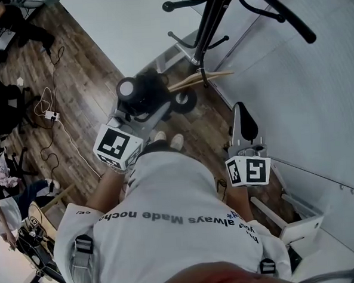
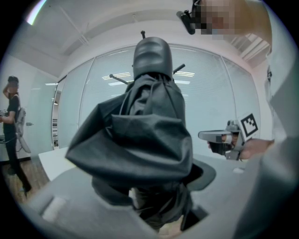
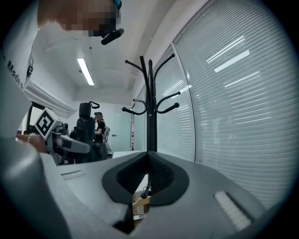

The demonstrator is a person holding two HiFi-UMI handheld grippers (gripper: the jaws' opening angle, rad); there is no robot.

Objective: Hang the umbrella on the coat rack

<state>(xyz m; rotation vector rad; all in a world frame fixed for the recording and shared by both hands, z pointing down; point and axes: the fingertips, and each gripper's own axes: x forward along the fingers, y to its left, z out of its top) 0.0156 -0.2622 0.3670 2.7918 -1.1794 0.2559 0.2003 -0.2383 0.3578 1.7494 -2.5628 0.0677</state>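
Observation:
A folded black umbrella [image 2: 140,140] stands upright between the jaws of my left gripper [image 2: 154,186], which is shut on its bunched fabric. From the head view the umbrella [image 1: 139,92] is a dark bundle ahead of the left gripper [image 1: 142,113], just left of the rack's foot. The black coat rack [image 1: 217,22] rises at the top right, its curved hooks spreading out. In the right gripper view the coat rack [image 3: 149,107] stands straight ahead by the blinds. My right gripper [image 3: 148,158] is shut, with nothing between its pads. It hovers right of the rack [image 1: 243,123].
A glass wall with blinds [image 3: 233,93] runs along the right. Cables and a power strip [image 1: 51,115] lie on the wooden floor at the left. A person [image 2: 11,126] stands far left. A white table [image 1: 134,27] lies beyond the rack's wooden base [image 1: 200,78].

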